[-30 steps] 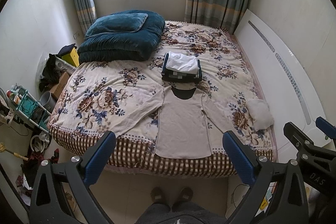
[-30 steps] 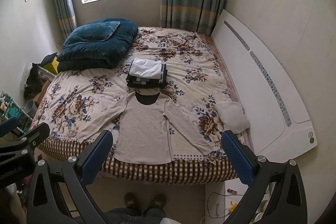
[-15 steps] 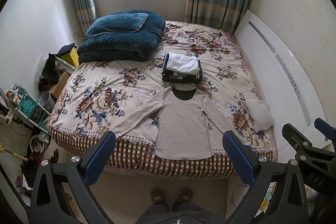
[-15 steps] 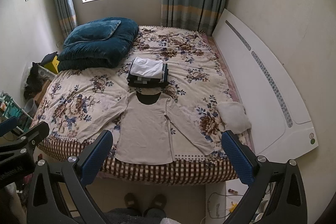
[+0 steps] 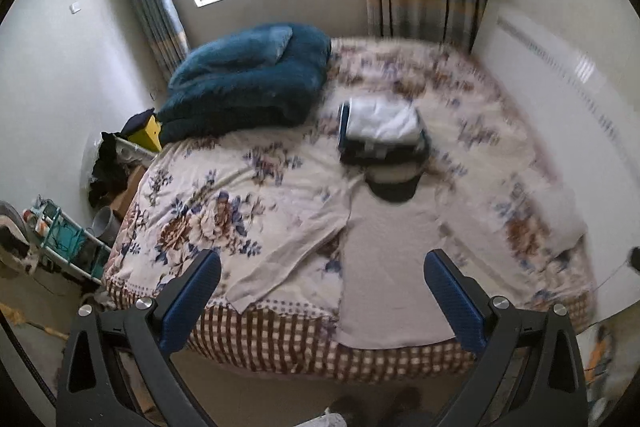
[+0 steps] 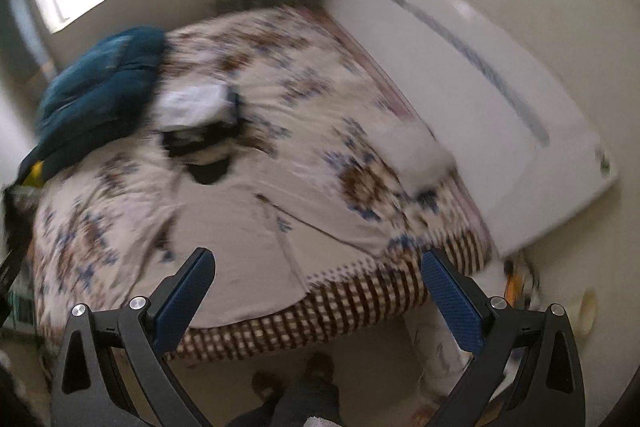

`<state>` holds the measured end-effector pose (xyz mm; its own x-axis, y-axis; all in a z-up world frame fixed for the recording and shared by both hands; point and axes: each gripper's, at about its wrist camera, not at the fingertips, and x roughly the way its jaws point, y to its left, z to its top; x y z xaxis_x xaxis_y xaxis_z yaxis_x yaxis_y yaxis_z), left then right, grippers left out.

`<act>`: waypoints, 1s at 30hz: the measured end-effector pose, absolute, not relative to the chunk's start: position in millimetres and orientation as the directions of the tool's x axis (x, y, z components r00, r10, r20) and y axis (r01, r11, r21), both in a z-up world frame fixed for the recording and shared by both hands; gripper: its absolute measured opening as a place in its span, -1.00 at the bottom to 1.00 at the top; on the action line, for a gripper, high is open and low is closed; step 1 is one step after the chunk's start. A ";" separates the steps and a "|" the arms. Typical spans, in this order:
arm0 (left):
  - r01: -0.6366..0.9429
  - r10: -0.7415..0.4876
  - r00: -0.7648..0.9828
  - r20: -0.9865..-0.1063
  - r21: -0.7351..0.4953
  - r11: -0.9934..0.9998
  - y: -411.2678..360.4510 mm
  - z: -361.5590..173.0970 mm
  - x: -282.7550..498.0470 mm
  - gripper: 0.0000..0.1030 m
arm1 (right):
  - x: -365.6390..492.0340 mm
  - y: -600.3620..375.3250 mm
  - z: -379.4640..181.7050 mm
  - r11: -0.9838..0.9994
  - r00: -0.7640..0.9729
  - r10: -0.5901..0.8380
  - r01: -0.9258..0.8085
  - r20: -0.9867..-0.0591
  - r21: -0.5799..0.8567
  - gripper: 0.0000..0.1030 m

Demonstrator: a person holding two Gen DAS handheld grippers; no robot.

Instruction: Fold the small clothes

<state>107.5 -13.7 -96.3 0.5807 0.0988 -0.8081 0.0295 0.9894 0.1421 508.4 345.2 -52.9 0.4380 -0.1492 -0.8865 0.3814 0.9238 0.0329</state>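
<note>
A beige long-sleeved top (image 5: 384, 251) with a dark collar lies spread flat at the near edge of the bed, its hem hanging over the checked border; it also shows in the right wrist view (image 6: 240, 227). A stack of folded clothes (image 5: 380, 131) with a white piece on top sits just behind the collar, and shows blurred in the right wrist view (image 6: 196, 103). My left gripper (image 5: 320, 299) is open and empty, above the floor in front of the hem. My right gripper (image 6: 316, 291) is open and empty, above the bed's near edge by the top's right sleeve.
A folded teal quilt (image 5: 248, 79) lies at the bed's back left. A small white pillow (image 6: 416, 159) sits at the right side by the white headboard (image 6: 460, 107). Clutter and a teal rack (image 5: 64, 243) stand on the floor left of the floral bed (image 5: 208, 203).
Both grippers have moved forward and down toward the bed, so the top looks larger. The right view has swung to the right. Both views are motion-blurred. The jaws stay open.
</note>
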 end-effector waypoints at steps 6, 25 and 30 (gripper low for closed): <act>0.041 0.157 0.482 -0.862 0.201 0.979 -28.6 -211.8 173.9 1.00 | 538.9 246.0 -204.7 0.801 0.262 -0.135 0.597 -0.956 0.051 1.00; -0.013 0.200 0.146 -0.969 0.200 0.980 -48.8 -517.9 296.6 1.00 | 625.1 110.9 -610.2 0.517 -0.036 0.094 0.856 -0.995 0.018 0.81; 0.043 0.174 0.128 -0.976 0.181 0.983 -51.0 -541.8 299.1 1.00 | 625.5 122.5 -607.9 0.462 0.075 0.041 0.883 -0.996 0.085 -0.59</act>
